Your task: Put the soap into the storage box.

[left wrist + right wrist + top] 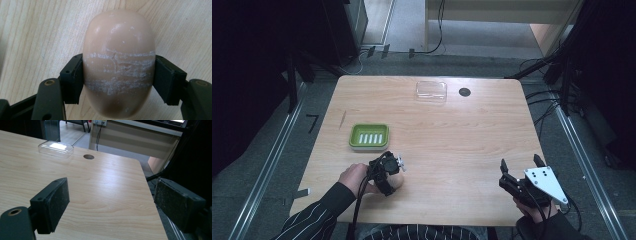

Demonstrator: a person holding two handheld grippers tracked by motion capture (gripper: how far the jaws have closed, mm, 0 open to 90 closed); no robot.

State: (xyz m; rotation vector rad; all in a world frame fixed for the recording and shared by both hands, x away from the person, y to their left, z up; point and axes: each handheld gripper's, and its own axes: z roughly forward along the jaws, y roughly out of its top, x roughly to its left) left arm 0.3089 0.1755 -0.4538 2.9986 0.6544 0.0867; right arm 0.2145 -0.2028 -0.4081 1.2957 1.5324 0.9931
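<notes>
Down at the lower left of the high view, the left gripper [393,172] pinches one pale soap bar [118,62], both pads pressed to its flanks, the bar lying on the table [452,145] near the front edge. Just above it sits one green soap dish [369,136]. One clear lid [431,90] lies at the far edge. The right gripper [519,167] hangs spread, holding nothing, at the lower right corner, with bare wood between.

No writing, label, brand, number or sign can be read anywhere here.
</notes>
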